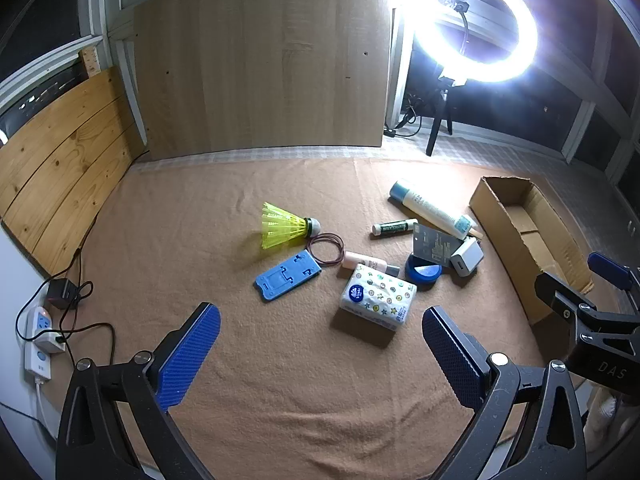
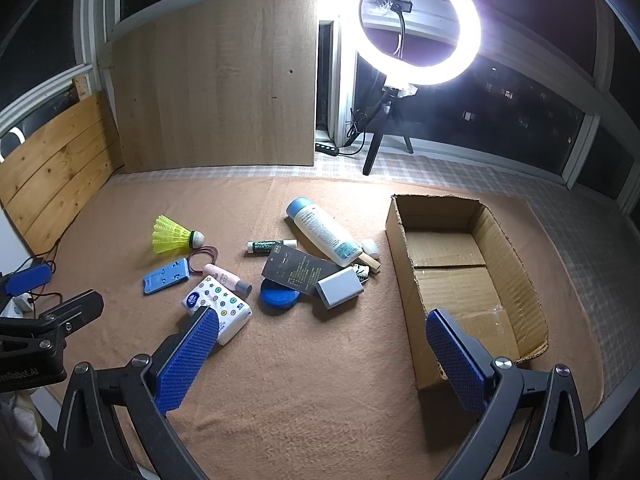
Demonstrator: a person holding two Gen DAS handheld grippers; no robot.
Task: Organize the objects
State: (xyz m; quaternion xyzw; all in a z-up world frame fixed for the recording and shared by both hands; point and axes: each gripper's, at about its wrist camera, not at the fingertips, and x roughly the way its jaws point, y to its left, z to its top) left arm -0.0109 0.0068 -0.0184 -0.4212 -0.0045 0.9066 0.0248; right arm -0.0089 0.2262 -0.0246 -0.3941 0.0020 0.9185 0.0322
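Note:
Loose items lie on a tan blanket: a yellow shuttlecock (image 1: 286,226) (image 2: 173,235), a blue phone stand (image 1: 287,276) (image 2: 167,276), a tissue pack (image 1: 378,294) (image 2: 219,304), a white bottle with a blue cap (image 1: 434,208) (image 2: 325,230), a lip balm stick (image 1: 394,227) (image 2: 270,246), a blue round tin (image 1: 423,272) (image 2: 279,299), a white charger (image 1: 466,258) (image 2: 339,287) and a dark card (image 2: 298,271). An open cardboard box (image 1: 520,236) (image 2: 456,272) stands to their right. My left gripper (image 1: 320,354) hovers open in front of the pile. My right gripper (image 2: 322,358) is open too, holding nothing.
A ring light on a tripod (image 1: 476,24) (image 2: 420,20) glares at the back right. Wooden boards (image 1: 260,60) lean against the back and left. A power strip with cables (image 1: 40,340) lies at the left edge. A hair band (image 1: 326,250) and a pink tube (image 2: 226,276) lie among the items.

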